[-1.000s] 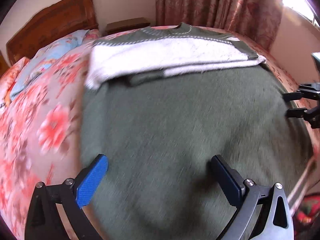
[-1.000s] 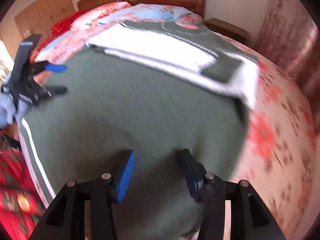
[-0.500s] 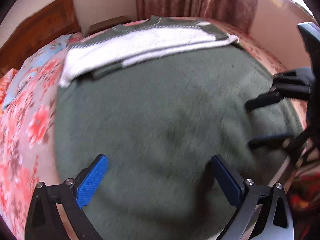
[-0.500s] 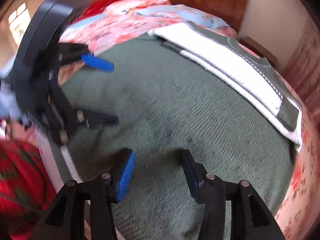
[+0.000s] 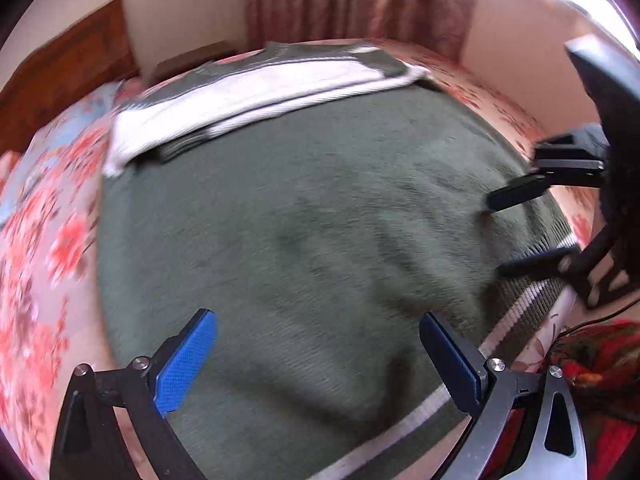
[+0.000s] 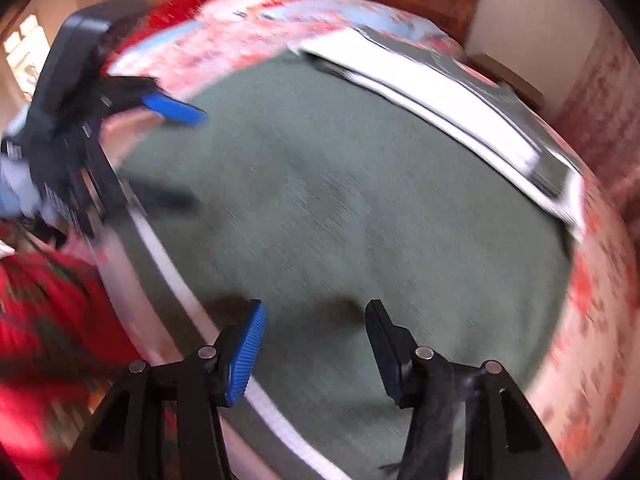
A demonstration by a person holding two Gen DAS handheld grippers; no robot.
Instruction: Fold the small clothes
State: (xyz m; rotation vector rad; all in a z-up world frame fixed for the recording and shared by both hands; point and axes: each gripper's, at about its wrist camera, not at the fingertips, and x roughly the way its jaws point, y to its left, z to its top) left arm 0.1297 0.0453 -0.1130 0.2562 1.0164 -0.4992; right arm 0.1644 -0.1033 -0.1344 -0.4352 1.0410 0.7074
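Floral bed [image 5: 60,240], green sweater [image 5: 300,220] spread; left gripper [image 5: 320,360] fingers wide, empty; right gripper [image 6: 316,336] fingers parted, empty, just widened.

Broad flat expanse of green sweater [image 5: 304,216] unobstructed; folded white sleeves [image 5: 256,96] stacked at its far end; right gripper [image 5: 516,232] overhangs its striped hem [image 5: 524,300].

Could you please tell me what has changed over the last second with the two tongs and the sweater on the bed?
The two tongs have drawn together above the hem end of the green sweater: the right tongs now loom large at the left view's right edge, the left tongs likewise in the right view. The right jaws were opening slightly. Neither holds anything. The sweater stays flat, sleeves folded across its top.
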